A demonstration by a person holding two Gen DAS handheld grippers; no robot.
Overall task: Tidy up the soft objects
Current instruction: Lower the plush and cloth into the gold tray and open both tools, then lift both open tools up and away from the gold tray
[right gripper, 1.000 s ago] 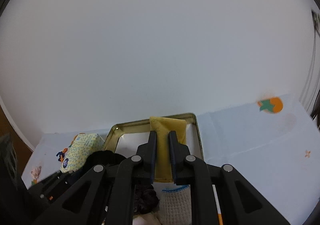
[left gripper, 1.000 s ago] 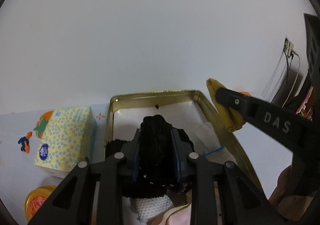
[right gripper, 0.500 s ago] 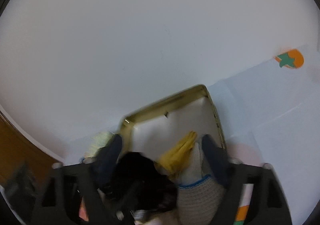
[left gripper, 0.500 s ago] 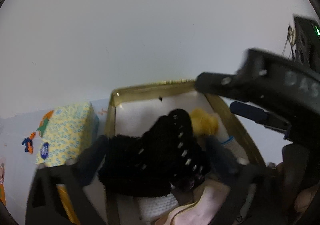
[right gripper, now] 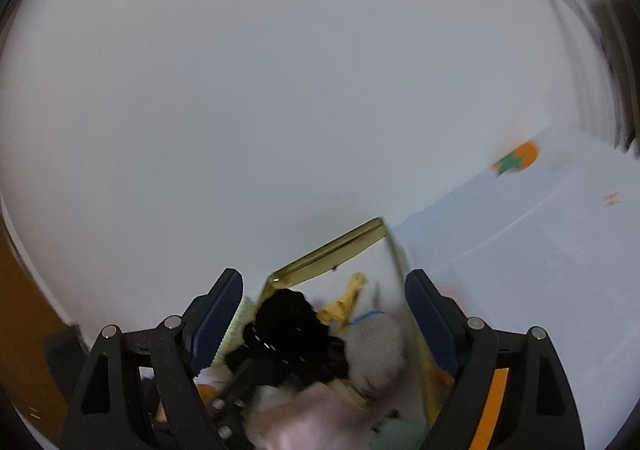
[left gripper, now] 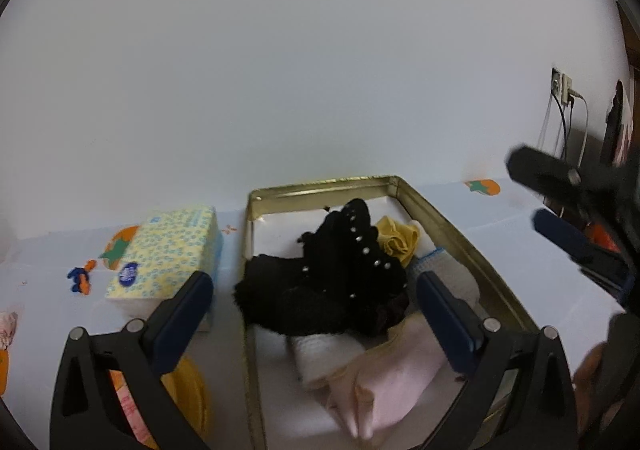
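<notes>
A: Left wrist view: showing the left gripper with fingers spread wide, gripping nothing. Lying inside the gold tin: black studded garment at centre, yellow cloth at 2 o'clock from it, white knit item at 3 o'clock, white folded cloth and pink cloth at 6 o'clock.

B: Right wrist view: showing the right gripper also standing wide and empty. Blurring heavily; same tin and heap visible between the fingers, yellow cloth at 1 o'clock from the black garment.

A: Judging progress: soft items already gathering in the tin, loosely piled rather than folded flat. Black garment spilling over the rim at 9 o'clock.

B: Remaining outside the tin: tissue pack at 9 o'clock, yellow lid at 7 o'clock. Probably not belonging to the soft set.

A: Appearing close to finished; likely needing only tucking of the overhanging black edge. Not possible to tell whether further soft items are waiting out of view.
</notes>
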